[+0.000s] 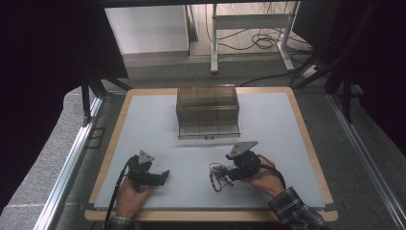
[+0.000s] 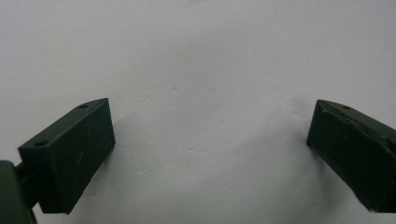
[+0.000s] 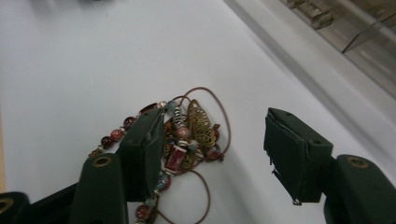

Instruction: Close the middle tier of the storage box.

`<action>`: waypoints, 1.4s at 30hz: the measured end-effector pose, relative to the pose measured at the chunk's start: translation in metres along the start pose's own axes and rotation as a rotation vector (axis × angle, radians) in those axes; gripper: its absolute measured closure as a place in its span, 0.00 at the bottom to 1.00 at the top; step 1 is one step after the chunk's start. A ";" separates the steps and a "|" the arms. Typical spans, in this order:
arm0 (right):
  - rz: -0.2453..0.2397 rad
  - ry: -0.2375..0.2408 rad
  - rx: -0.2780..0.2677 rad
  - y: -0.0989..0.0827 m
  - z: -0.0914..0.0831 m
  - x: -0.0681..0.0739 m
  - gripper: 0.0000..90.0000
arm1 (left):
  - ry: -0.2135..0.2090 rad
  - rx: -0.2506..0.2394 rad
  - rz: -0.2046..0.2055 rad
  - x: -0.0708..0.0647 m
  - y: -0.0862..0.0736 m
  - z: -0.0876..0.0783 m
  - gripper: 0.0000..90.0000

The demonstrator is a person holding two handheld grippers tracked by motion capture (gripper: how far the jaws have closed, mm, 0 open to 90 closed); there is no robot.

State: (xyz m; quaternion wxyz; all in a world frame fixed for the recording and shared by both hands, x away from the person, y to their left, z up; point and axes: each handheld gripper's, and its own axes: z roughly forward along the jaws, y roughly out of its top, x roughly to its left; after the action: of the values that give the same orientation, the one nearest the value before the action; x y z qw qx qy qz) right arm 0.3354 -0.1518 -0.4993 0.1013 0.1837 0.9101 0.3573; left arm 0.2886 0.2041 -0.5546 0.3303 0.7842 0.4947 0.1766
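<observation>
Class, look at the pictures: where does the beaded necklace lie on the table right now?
In the high view, the red-and-gold beaded cord necklace lies heaped on the white table top, near the front and right of centre, at the tips of the right tongs, in front of the clear plastic drawer box.

Organizer box (image 1: 208, 111) mid-table, bare surface around.

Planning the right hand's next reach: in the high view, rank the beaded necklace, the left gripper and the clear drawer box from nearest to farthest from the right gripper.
1. Beaded necklace: right at the right gripper, on its left.
2. Left gripper: further left, near the table's front.
3. Clear drawer box: at the table's back, farthest.
</observation>
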 end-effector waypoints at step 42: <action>-0.030 0.024 0.137 -0.009 0.014 0.010 0.91 | 0.000 0.002 0.003 0.000 0.000 0.000 0.01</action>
State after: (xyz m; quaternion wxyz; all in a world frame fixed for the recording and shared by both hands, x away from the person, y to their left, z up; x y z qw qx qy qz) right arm 0.3286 -0.1449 -0.5160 0.0828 0.1720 0.9363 0.2948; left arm 0.2886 0.2043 -0.5545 0.3290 0.7853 0.4937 0.1767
